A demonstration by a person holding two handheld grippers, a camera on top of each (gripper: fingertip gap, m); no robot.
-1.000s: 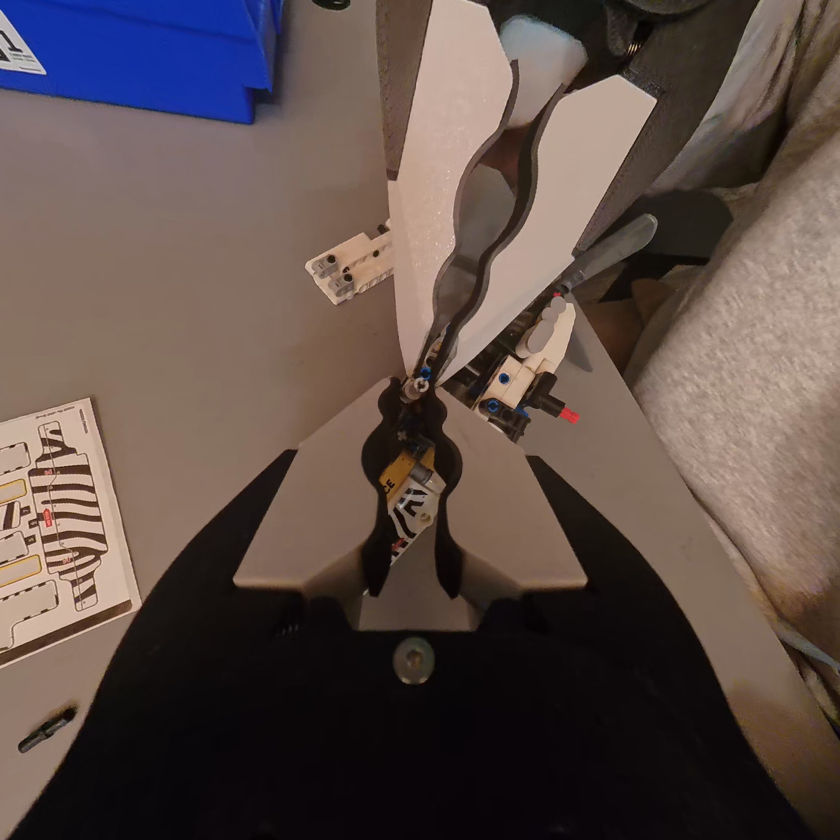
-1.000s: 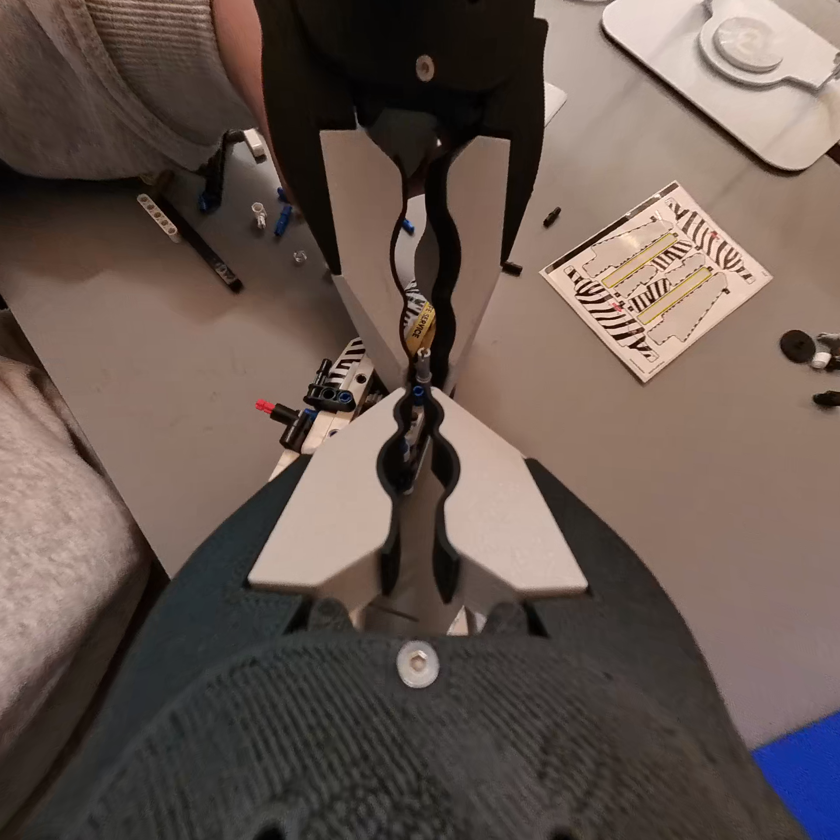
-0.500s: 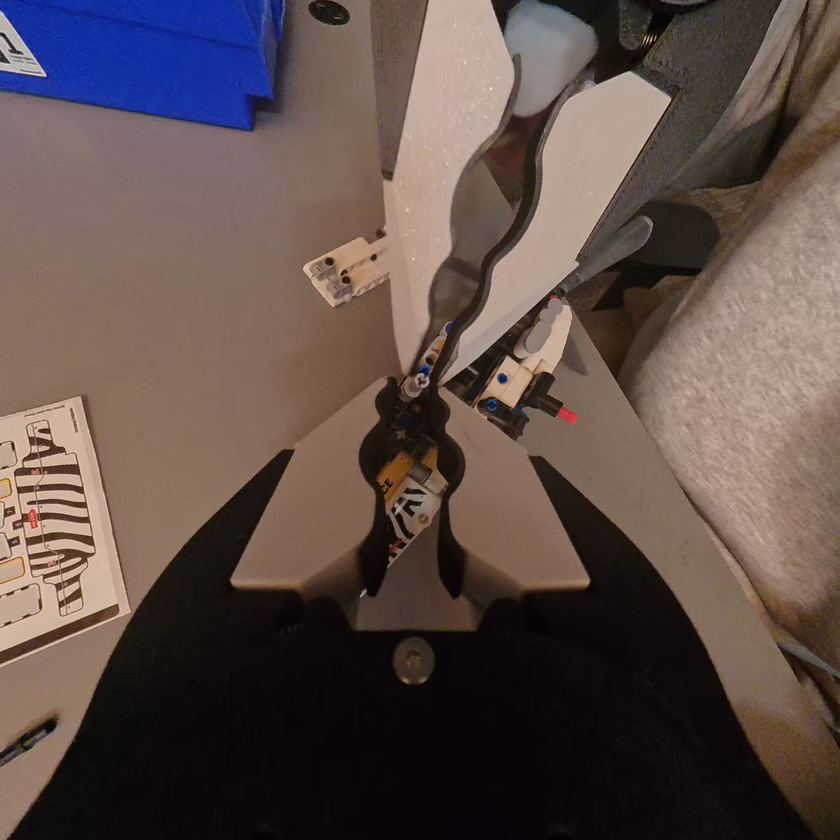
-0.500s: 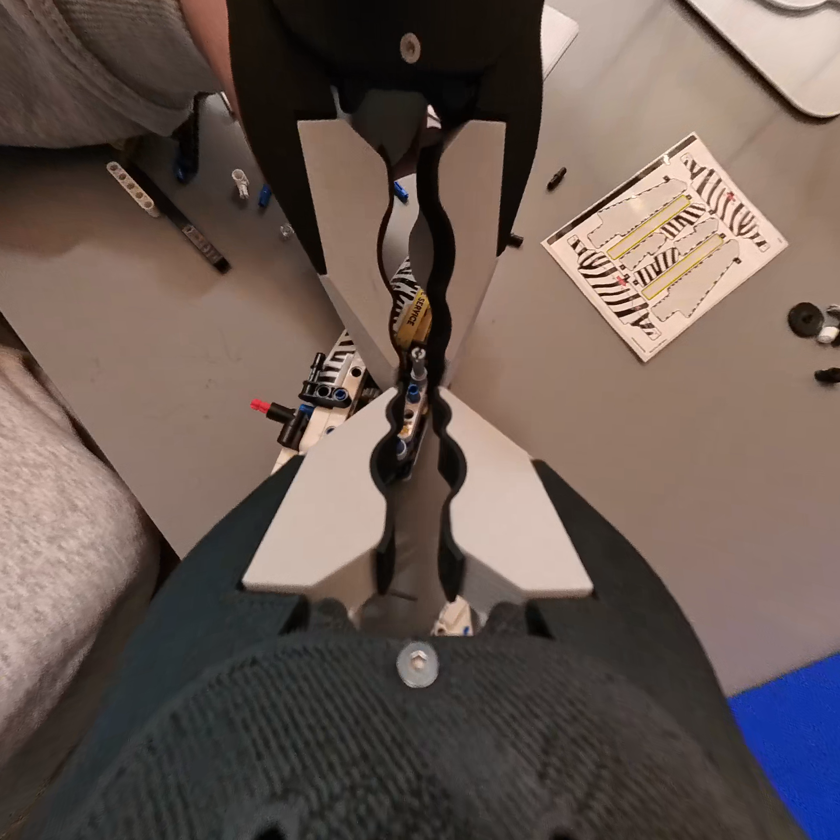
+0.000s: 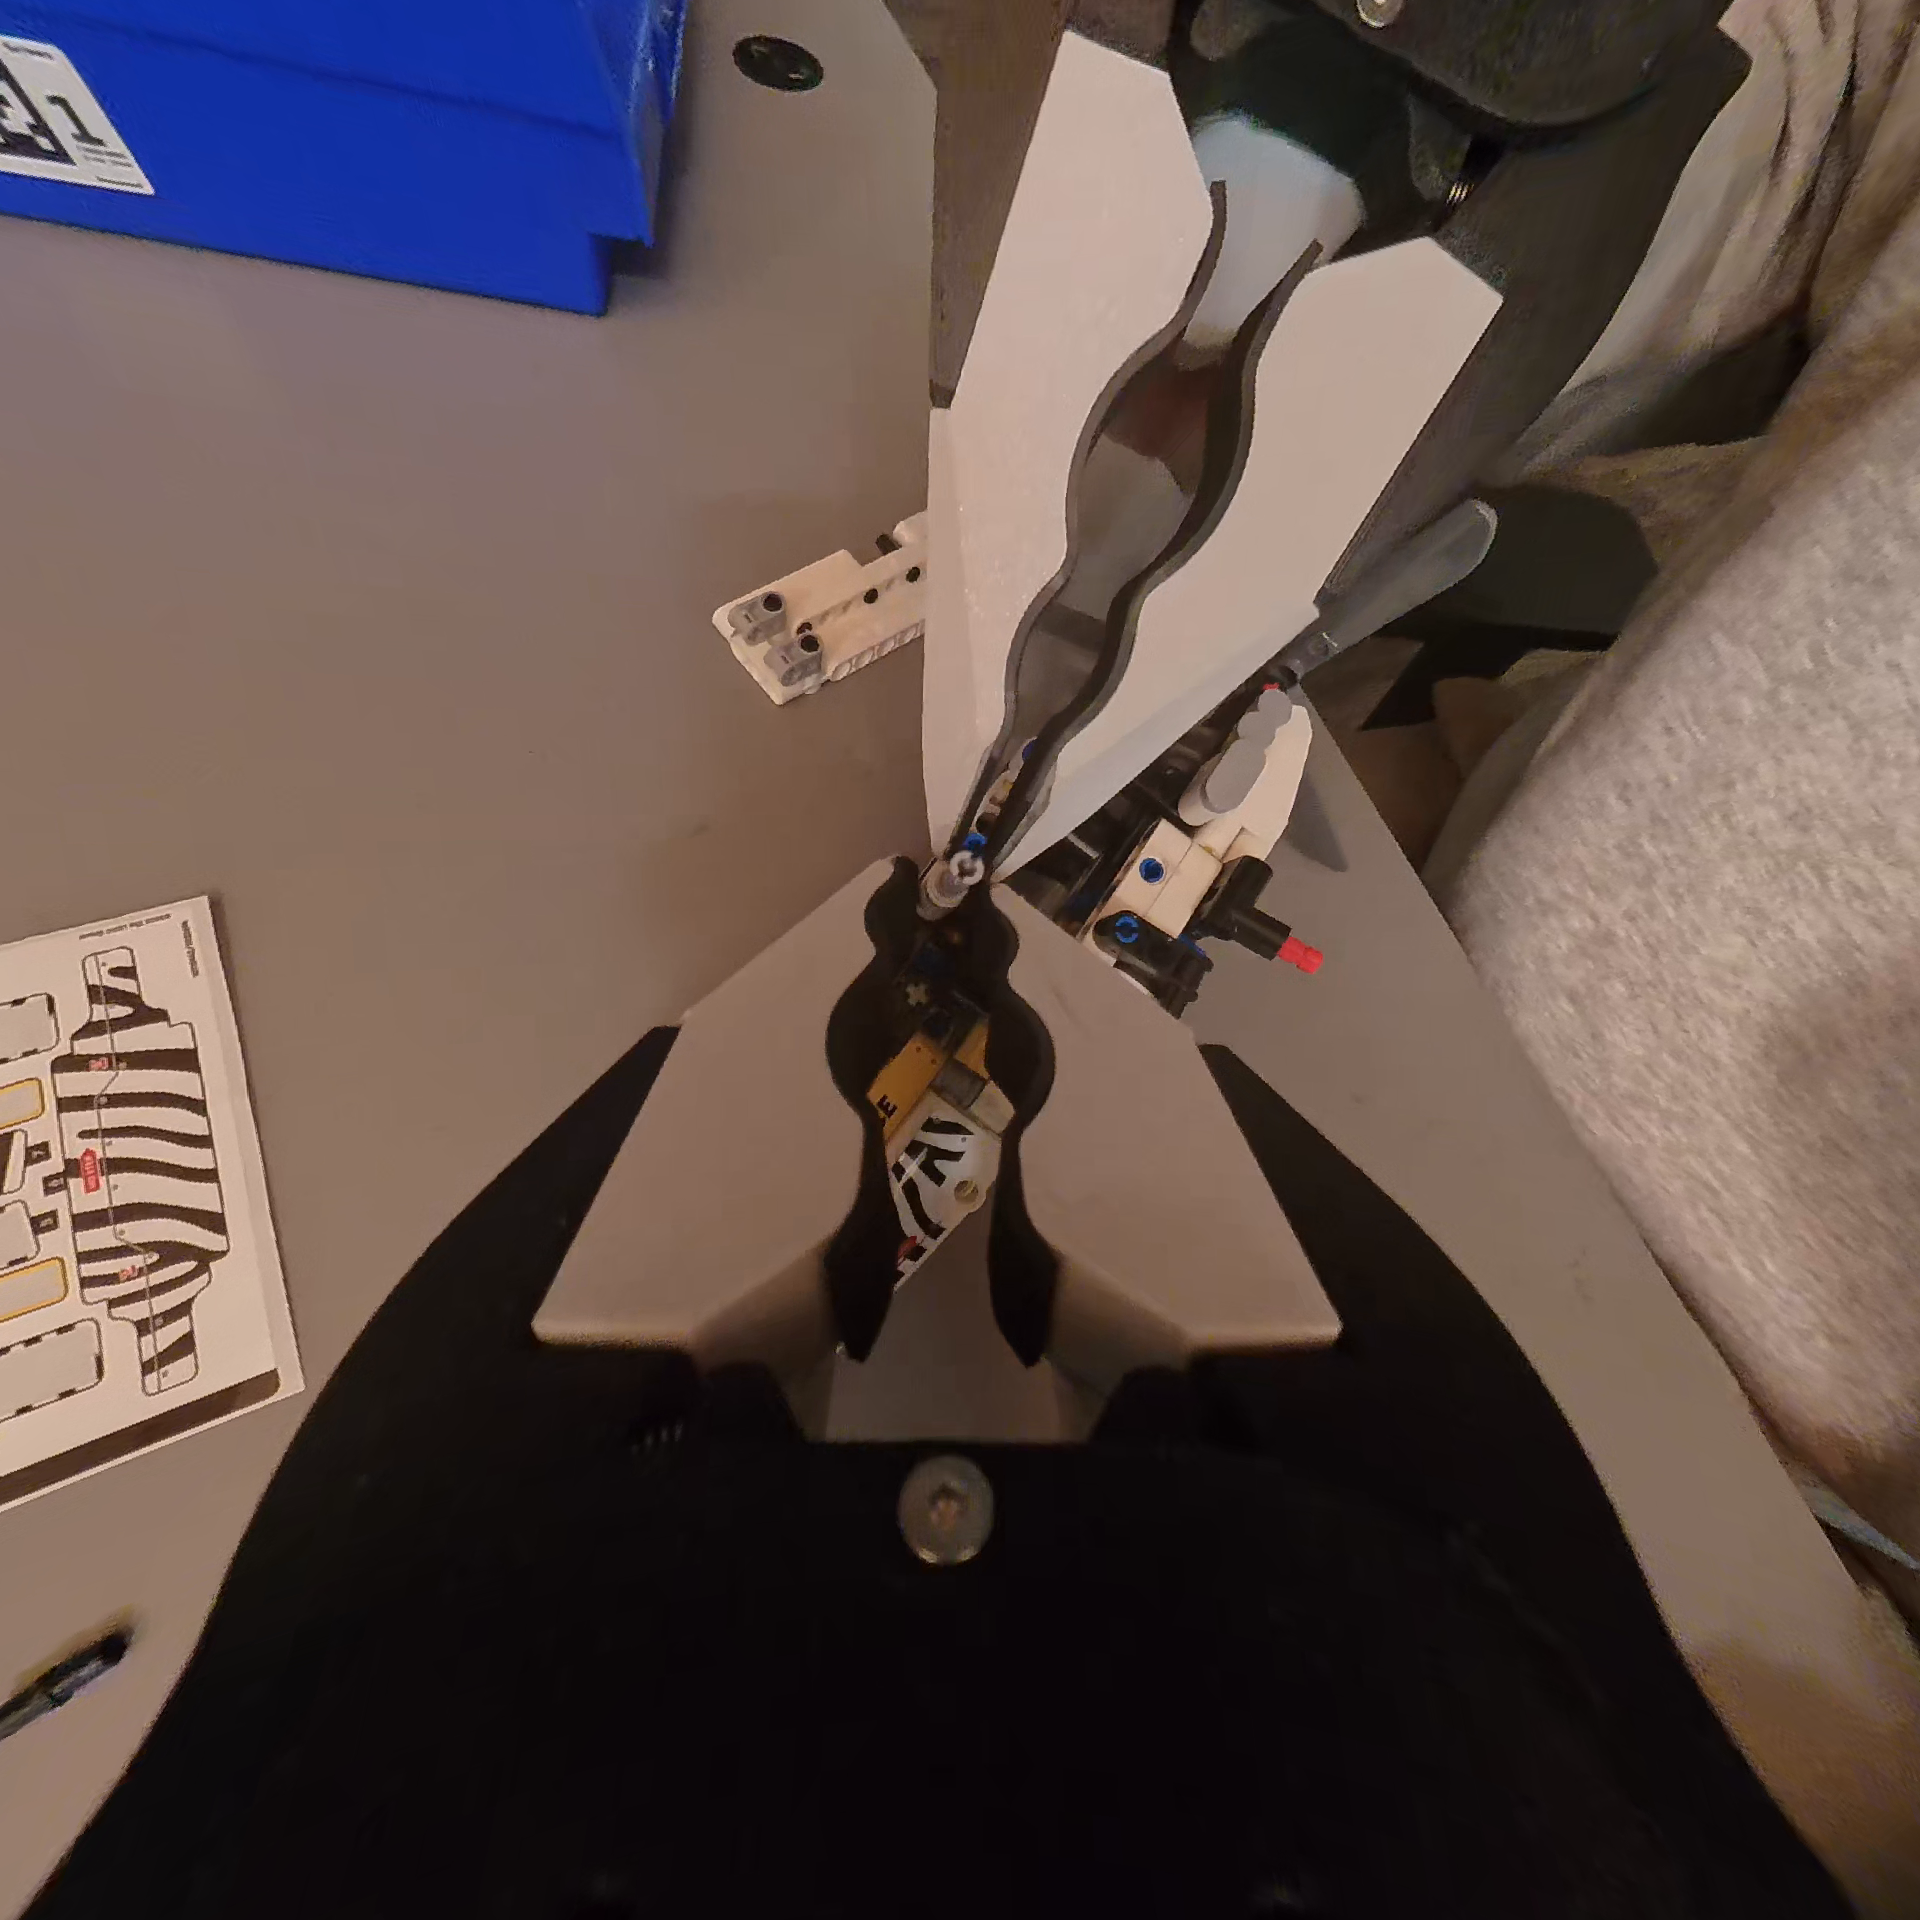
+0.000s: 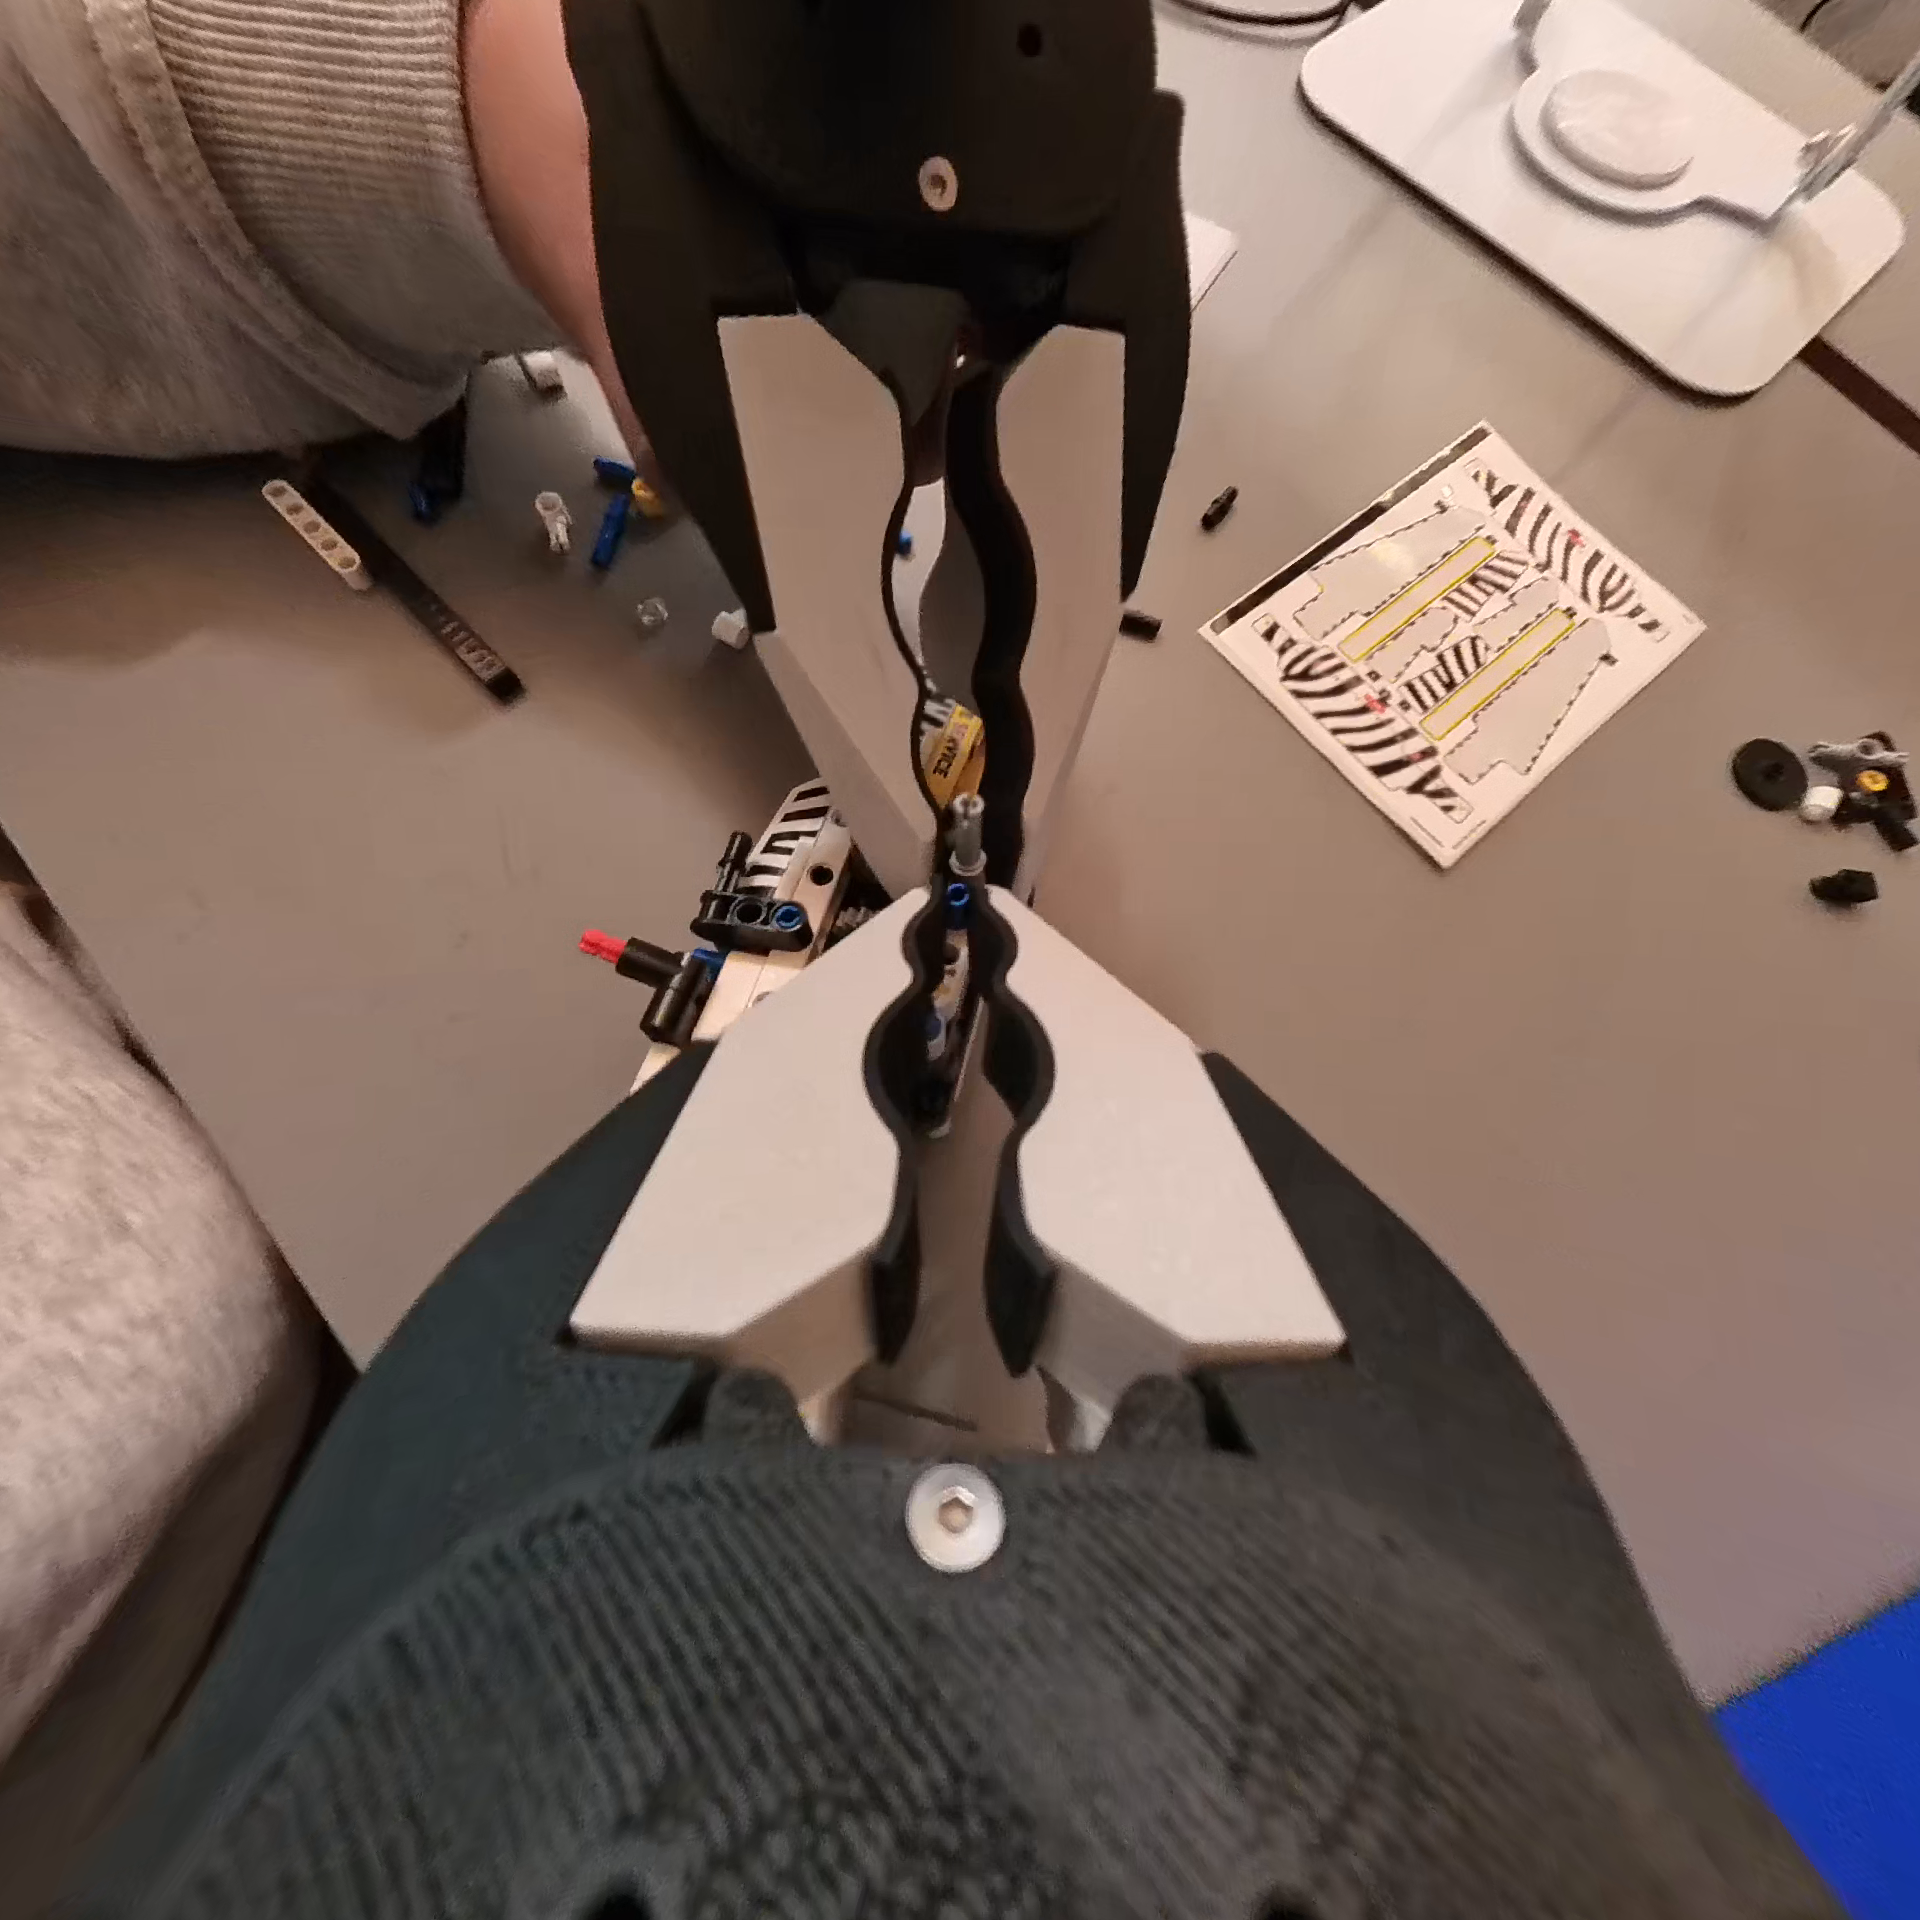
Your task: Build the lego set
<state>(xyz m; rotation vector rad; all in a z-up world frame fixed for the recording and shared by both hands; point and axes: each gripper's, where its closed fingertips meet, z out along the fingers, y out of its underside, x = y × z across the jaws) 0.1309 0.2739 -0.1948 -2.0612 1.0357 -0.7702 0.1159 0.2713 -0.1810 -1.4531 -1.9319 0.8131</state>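
Note:
My left gripper (image 5: 940,885) is shut on a zebra-striped and yellow lego part (image 5: 935,1132) with a grey pin (image 5: 951,878) sticking out past its tips. My right gripper (image 6: 961,896) is shut on a slim white piece with blue pins (image 6: 948,997). The two grippers meet tip to tip above the table, and the grey pin (image 6: 968,831) touches the blue pin end. The right gripper (image 5: 987,844) comes down from the top of the left wrist view. A partly built white and black model (image 5: 1195,894) with a red axle lies just under them; it also shows in the right wrist view (image 6: 769,894).
A zebra sticker sheet (image 5: 125,1195) (image 6: 1455,644) lies flat on the grey table. A blue bin (image 5: 312,135), a white beam block (image 5: 831,623), scattered small pins (image 6: 603,520), a black beam (image 6: 447,623), wheel parts (image 6: 1818,779) and a white stand base (image 6: 1610,177) lie around. A person's sleeve (image 6: 260,208) is close. My left and right fingertips are right by each other. Left tips and right tips are each some 15 centimetres from the black beam (image 6: 447,623).
Both grippers stay shut and tip to tip. The pair has shifted slightly over the table, and the right gripper's fingers have pressed a little closer together.

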